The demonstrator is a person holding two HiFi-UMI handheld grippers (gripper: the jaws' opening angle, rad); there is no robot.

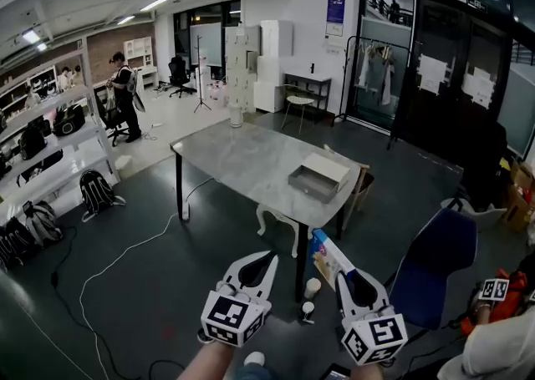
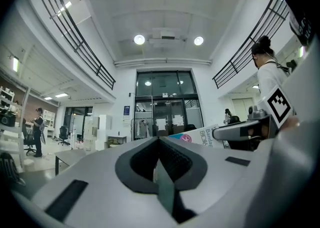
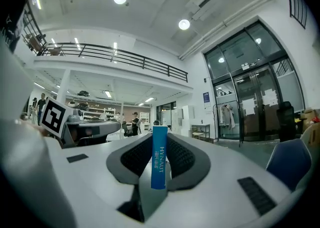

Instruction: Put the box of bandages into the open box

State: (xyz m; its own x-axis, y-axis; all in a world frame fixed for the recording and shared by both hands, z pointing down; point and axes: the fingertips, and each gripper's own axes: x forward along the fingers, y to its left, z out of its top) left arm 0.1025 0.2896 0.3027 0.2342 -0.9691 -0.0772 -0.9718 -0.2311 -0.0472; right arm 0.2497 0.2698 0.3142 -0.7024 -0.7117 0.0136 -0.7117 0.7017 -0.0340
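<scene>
The open box (image 1: 319, 176), a shallow grey-white carton, lies on the right end of the grey marble table (image 1: 234, 153), well ahead of both grippers. My right gripper (image 1: 345, 275) is shut on the white and blue box of bandages (image 1: 327, 256), which sticks up and to the left out of the jaws. In the right gripper view, the box's blue edge (image 3: 159, 157) stands upright between the pads of the right gripper (image 3: 160, 144). My left gripper (image 1: 269, 258) hangs beside it, shut and with nothing in it. In the left gripper view, that gripper's (image 2: 159, 140) tips meet, and the bandage box (image 2: 192, 136) shows to the right.
A blue chair (image 1: 435, 266) stands right of my right gripper. A white cup (image 1: 312, 287) and a cable (image 1: 125, 261) are on the dark floor before the table. Shelves with bags (image 1: 38, 169) line the left wall. A person (image 1: 125, 94) stands far left; another's arm (image 1: 501, 345) is at lower right.
</scene>
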